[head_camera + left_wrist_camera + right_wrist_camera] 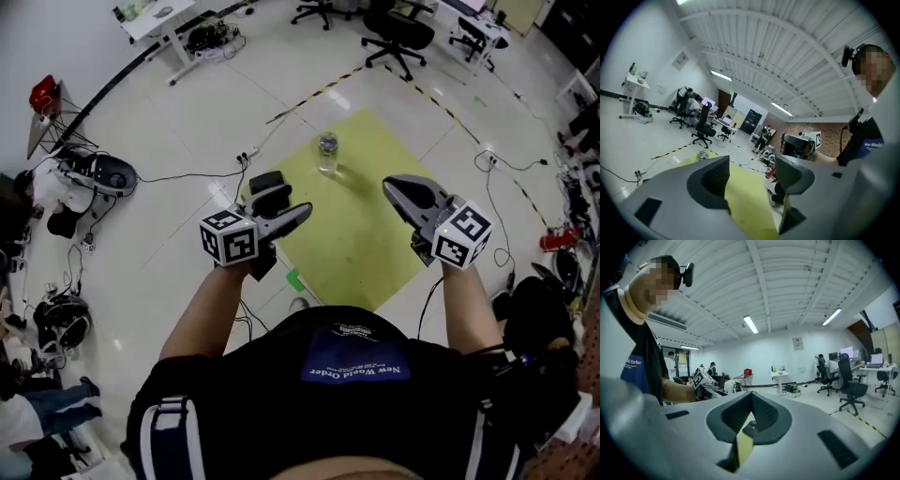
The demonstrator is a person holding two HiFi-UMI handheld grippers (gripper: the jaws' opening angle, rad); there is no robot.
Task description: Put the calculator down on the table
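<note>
No calculator shows in any view, and no table stands near me. In the head view my left gripper [281,208] is held at waist height over the floor, its jaws apart and empty. The left gripper view confirms it: the left gripper [750,174] has a wide gap, with only the yellow-green floor mat [745,197] seen through it. My right gripper [405,190] hovers over the mat's right side. In its own view the right gripper [751,409] has its jaws met at the tips, with nothing between them.
A clear bottle [327,152] stands on the yellow-green mat [361,234]. Cables and a power strip [248,153] lie on the tiled floor. Bags [98,172] sit at the left. A white desk [164,19] and office chairs [398,33] stand far off.
</note>
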